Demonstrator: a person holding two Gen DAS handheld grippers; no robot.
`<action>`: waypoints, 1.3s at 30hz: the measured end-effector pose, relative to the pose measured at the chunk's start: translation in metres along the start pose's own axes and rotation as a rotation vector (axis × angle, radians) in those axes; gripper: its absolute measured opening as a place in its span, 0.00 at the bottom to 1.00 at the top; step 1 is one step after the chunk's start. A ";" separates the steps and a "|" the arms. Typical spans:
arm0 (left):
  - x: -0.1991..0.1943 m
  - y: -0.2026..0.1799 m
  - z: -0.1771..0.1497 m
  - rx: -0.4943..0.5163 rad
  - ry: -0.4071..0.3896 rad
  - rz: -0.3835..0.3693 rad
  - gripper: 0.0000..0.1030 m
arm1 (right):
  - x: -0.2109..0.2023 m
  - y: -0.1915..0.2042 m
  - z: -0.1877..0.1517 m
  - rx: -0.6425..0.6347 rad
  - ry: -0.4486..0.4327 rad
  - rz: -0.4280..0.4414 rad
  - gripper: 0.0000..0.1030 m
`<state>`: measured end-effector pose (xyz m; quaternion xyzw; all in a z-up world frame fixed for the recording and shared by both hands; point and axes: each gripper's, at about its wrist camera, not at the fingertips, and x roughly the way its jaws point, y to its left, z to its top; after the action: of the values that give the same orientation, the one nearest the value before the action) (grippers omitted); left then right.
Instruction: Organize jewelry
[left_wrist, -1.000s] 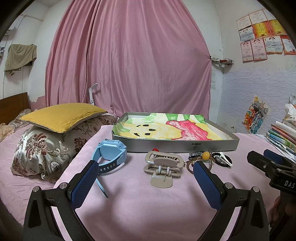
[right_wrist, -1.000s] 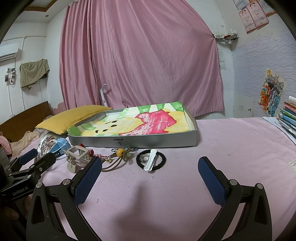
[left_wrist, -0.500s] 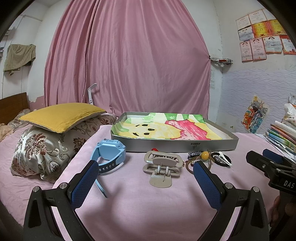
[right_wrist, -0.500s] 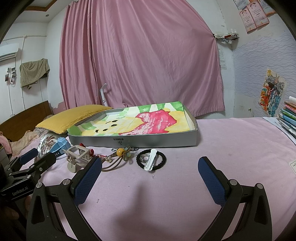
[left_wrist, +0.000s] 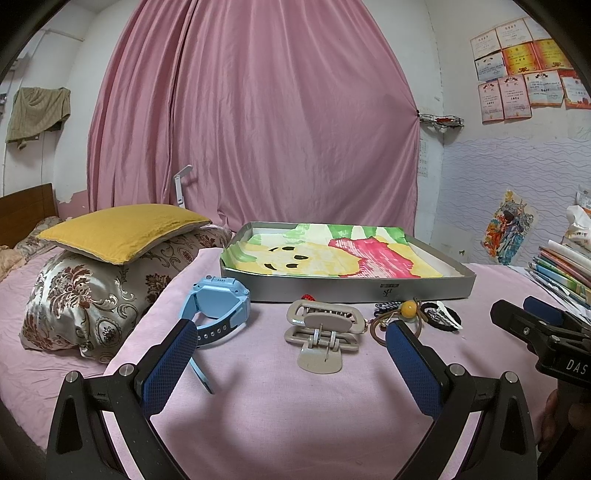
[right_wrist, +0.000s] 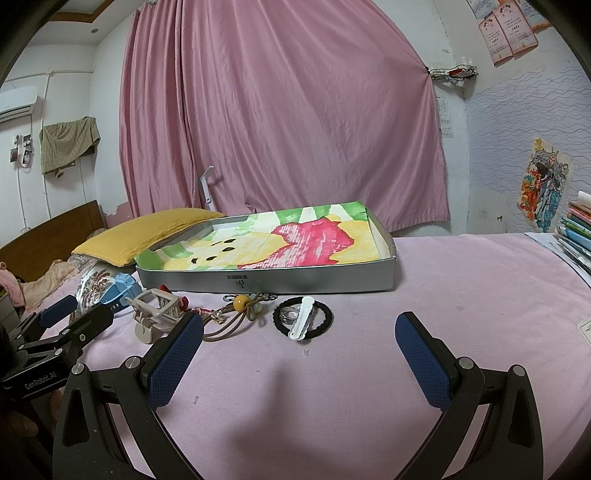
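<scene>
A grey tray (left_wrist: 369, 290) lined with a bright drawing sits on the pink bed; it also shows in the right wrist view (right_wrist: 295, 282). In front of it lie a blue watch (left_wrist: 218, 306), a beige hair claw (left_wrist: 321, 332), a brown hair tie with a yellow bead (left_wrist: 408, 308) and a black hair tie with a white clip (right_wrist: 303, 319). My left gripper (left_wrist: 290, 360) is open and empty, just short of the claw. My right gripper (right_wrist: 301, 352) is open and empty, just short of the black hair tie.
A yellow pillow (left_wrist: 118, 230) on a floral pillow (left_wrist: 85, 295) lies at the left. Stacked books (left_wrist: 561, 273) stand at the right. A pink curtain (left_wrist: 258, 118) hangs behind the tray.
The left gripper has drifted slightly; objects sit a touch lower and nearer in its view. The right gripper has barely moved.
</scene>
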<state>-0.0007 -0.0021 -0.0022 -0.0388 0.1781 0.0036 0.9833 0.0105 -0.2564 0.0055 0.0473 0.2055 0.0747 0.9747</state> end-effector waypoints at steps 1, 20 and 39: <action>0.000 0.000 0.000 0.000 0.000 0.000 0.99 | 0.000 0.000 0.000 0.000 0.000 -0.001 0.99; 0.000 0.000 0.000 0.000 0.001 0.000 0.99 | 0.003 0.004 -0.002 0.002 0.001 0.008 0.99; 0.027 -0.023 0.022 0.050 0.172 -0.072 0.99 | 0.039 -0.006 0.032 -0.053 0.238 0.100 0.63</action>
<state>0.0326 -0.0236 0.0109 -0.0209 0.2603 -0.0394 0.9645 0.0596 -0.2582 0.0185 0.0227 0.3150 0.1335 0.9394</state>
